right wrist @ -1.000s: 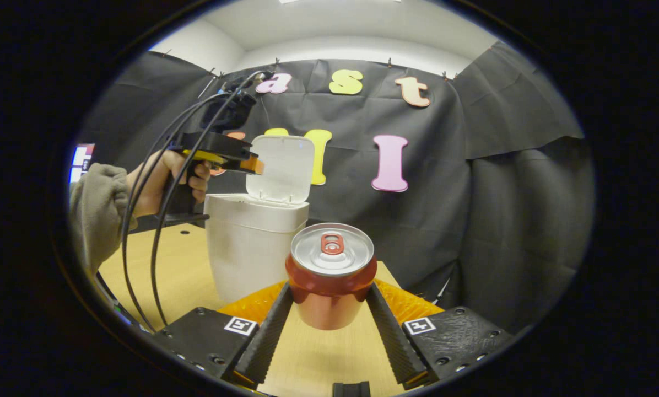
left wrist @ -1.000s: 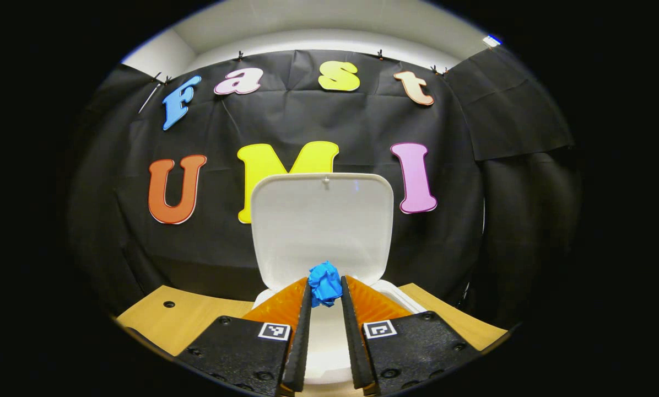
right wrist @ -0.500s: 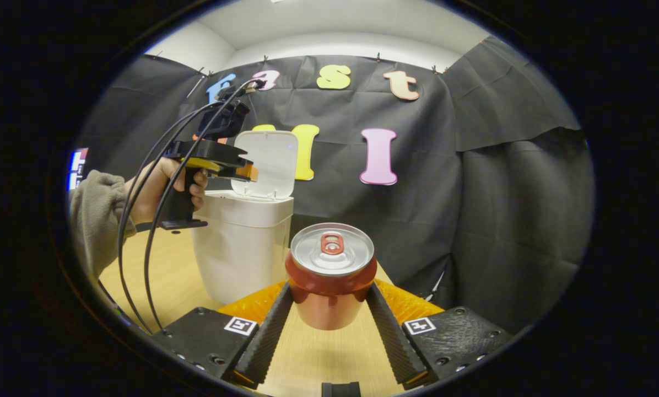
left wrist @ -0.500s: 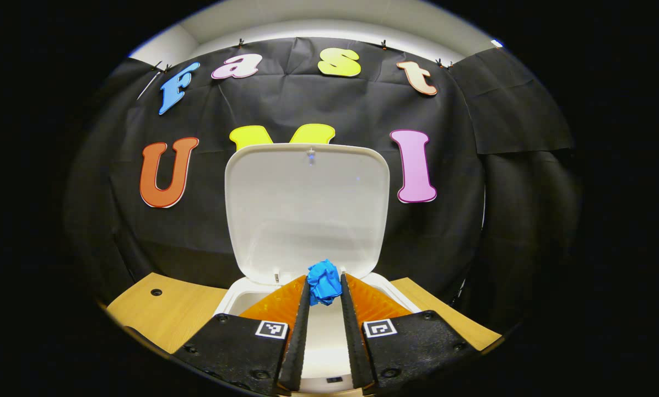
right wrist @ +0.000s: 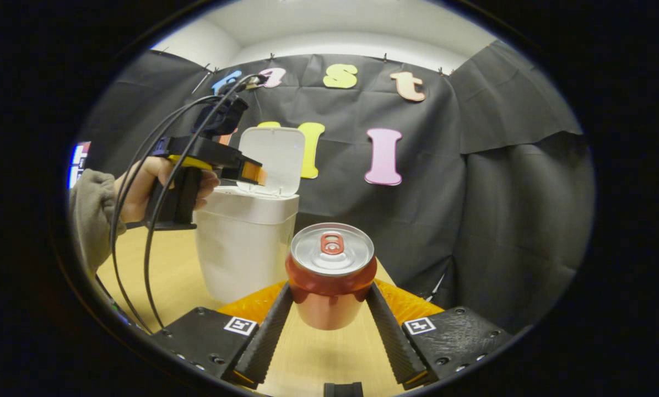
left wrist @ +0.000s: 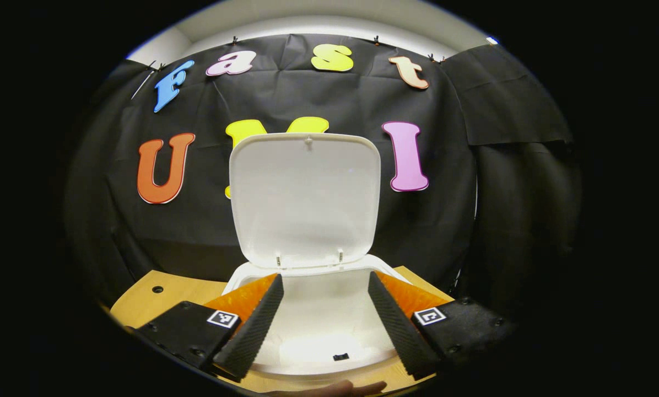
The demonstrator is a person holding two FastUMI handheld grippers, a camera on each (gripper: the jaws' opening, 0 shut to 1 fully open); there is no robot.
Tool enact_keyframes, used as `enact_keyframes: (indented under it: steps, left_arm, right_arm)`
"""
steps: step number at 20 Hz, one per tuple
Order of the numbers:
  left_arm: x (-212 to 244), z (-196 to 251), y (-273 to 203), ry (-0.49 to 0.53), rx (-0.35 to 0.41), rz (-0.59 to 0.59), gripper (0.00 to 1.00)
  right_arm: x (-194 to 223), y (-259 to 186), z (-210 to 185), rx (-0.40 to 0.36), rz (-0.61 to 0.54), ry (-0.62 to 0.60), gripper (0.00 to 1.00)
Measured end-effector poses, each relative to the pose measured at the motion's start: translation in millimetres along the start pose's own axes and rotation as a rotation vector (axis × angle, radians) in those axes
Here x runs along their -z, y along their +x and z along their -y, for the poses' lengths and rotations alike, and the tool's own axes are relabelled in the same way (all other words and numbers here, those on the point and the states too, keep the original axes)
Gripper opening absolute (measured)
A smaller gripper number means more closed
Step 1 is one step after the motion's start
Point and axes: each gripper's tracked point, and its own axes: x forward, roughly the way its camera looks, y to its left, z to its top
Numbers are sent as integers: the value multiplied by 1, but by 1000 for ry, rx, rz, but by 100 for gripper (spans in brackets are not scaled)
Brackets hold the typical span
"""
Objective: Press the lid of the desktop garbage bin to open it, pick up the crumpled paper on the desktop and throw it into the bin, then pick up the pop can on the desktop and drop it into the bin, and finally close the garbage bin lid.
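My left hand-held gripper hangs open over the white bin with its lid up, and my right hand-held gripper squeezes the red pop can beside the bin.

A red pop can with a silver top and red pull tab stands upright between the two fingers of the right gripper, which press against its sides. The can sits above a light wooden desktop. Behind the can and to its left stands a white garbage bin, its lid raised upright at the far edge. Above the bin's open mouth hangs the left gripper, held by a hand in a grey sleeve left of the bin. Black cables loop down from that gripper towards the desktop. Black cloth hangs behind the bin.
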Motion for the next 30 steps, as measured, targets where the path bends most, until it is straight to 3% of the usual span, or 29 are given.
enact_keyframes:
  steps: [5,9,13,23,30]
  left_arm:
    - [8,-33,-39,51,-80,74,98]
    - [22,-79,-80,57,-223,94,98]
    - [41,-98,-119,27,-247,110,99]
    - [93,-109,-192,13,-228,110,98]
    - [90,-130,-226,-5,-238,130,99]
  right_arm:
    - [-2,1,-1,-5,14,15,82]
    - [-1,6,-7,-2,9,16,82]
    - [2,10,-10,8,-1,12,82]
    - [5,-7,-49,-57,-32,26,82]
    - [-3,-25,-69,-97,-48,73,82]
